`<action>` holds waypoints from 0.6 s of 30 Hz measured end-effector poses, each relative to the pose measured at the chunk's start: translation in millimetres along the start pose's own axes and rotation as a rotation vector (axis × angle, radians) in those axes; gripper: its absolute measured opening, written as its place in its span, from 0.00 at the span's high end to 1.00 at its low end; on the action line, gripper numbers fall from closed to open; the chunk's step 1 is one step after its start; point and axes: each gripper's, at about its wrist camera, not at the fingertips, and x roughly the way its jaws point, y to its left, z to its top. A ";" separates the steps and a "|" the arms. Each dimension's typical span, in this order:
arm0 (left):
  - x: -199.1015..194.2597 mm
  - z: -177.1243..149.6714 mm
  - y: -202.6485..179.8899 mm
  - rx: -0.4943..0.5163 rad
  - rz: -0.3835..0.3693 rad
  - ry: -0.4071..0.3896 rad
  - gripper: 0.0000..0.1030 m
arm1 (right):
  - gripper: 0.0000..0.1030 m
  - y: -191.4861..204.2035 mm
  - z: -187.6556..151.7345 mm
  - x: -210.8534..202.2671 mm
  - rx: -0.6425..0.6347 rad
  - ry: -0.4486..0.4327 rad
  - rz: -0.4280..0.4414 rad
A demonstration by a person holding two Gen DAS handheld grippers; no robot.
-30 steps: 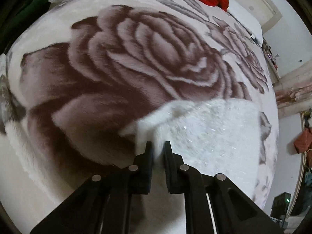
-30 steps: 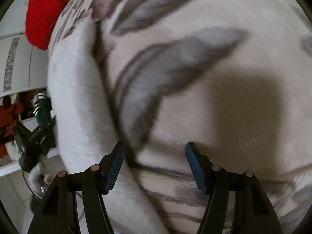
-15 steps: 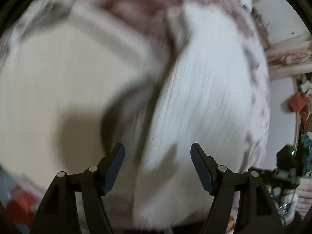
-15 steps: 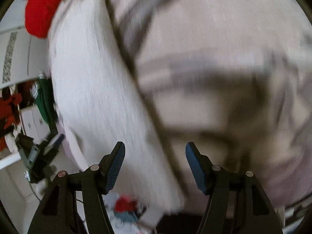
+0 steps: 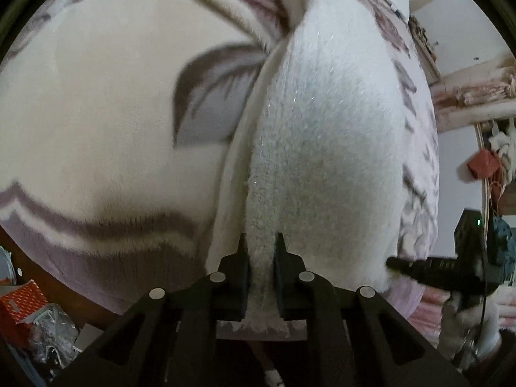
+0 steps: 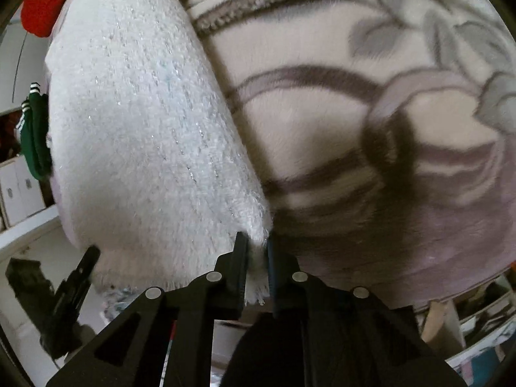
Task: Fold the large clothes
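White glittery sweater (image 5: 322,148); cream blanket (image 5: 96,113), mauve-grey floral print; black tongs (image 5: 260,251).

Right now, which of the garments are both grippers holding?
The white fuzzy sweater, clamped by left gripper and right gripper; the red and green garments lie untouched.

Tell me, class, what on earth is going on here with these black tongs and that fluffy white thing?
A person is folding a fluffy white knitted garment laid out on a plush cream blanket with a purple-grey flower print. The left tongs are shut on the garment's near edge, and the right tongs are shut on a near corner of it. Both grips are set, so the garment looks ready to be lifted and folded over.
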 end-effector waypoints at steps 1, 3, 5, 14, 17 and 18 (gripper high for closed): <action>4.5 0.7 6.7 0.000 0.002 0.012 0.90 | 0.89 -1.4 -0.2 3.2 -0.007 0.011 -0.011; 16.6 0.3 16.9 -0.001 -0.006 0.032 0.89 | 0.89 -14.8 5.1 7.5 -0.002 0.021 -0.024; 20.1 2.4 23.1 -0.004 -0.020 0.041 0.88 | 0.89 -4.9 4.9 19.7 -0.014 0.034 -0.040; 5.0 14.2 48.6 -0.050 -0.182 0.087 0.41 | 0.35 -27.4 24.3 12.7 -0.007 0.103 0.202; 46.1 20.5 52.2 -0.082 -0.248 0.176 0.41 | 0.34 -34.7 30.8 38.7 -0.017 0.174 0.307; 53.3 22.3 51.6 -0.091 -0.268 0.181 0.41 | 0.34 -36.6 32.6 52.3 -0.005 0.197 0.354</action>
